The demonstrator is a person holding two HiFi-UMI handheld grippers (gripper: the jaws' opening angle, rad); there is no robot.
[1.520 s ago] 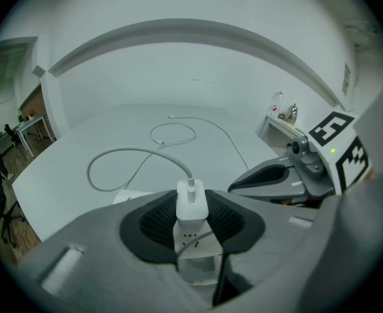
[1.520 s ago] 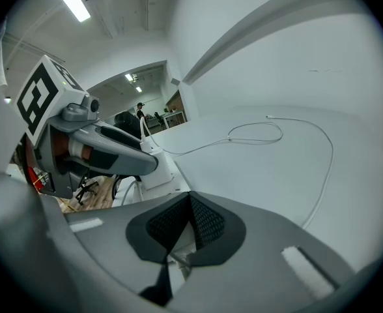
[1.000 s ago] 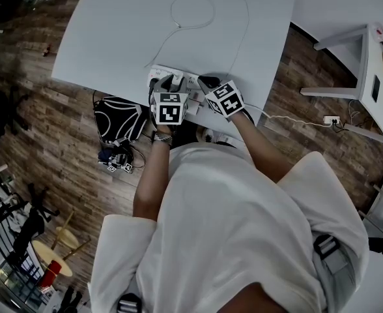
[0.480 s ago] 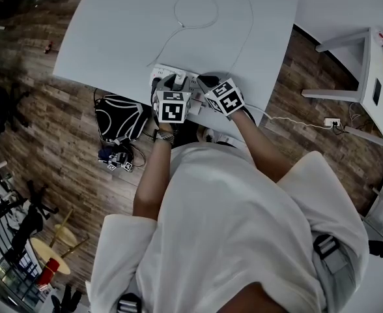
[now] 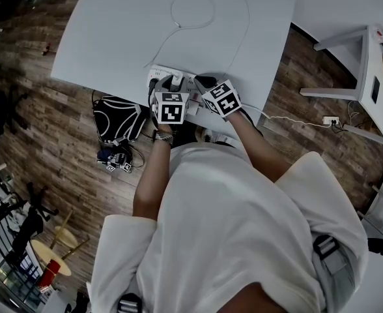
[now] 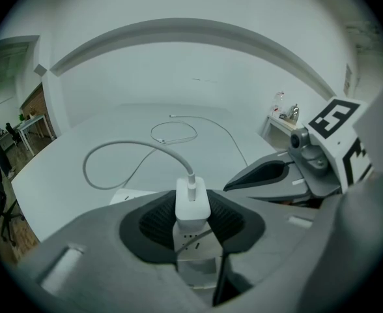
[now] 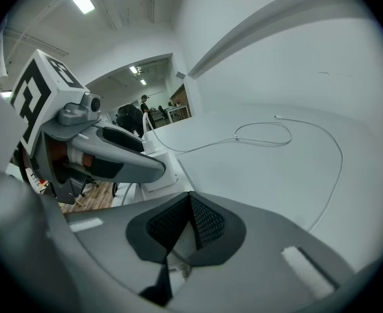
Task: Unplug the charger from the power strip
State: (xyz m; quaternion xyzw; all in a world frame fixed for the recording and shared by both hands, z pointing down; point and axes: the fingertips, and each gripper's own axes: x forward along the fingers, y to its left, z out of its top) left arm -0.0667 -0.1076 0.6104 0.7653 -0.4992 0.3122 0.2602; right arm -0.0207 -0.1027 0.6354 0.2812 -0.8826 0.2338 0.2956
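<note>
A white power strip point(image 5: 157, 75) lies at the near edge of the white table point(image 5: 126, 38). A white cube charger point(image 6: 192, 204) stands plugged into the power strip point(image 6: 195, 256), and its thin cable point(image 6: 123, 150) loops away over the table. My left gripper point(image 6: 193, 222) is shut on the charger, one dark pad against each side. My right gripper point(image 7: 190, 222) is shut, its pads meeting with nothing between them. It is held low just right of the left gripper point(image 5: 172, 83), over the strip's right end. In the head view the right gripper point(image 5: 202, 82) hides that end.
The cable point(image 5: 193, 10) curls in a loop at the table's middle and runs to the far edge. A dark bag point(image 5: 118, 119) sits on the wooden floor left of me. A second small socket block point(image 5: 331, 120) with a cord lies on the floor at the right.
</note>
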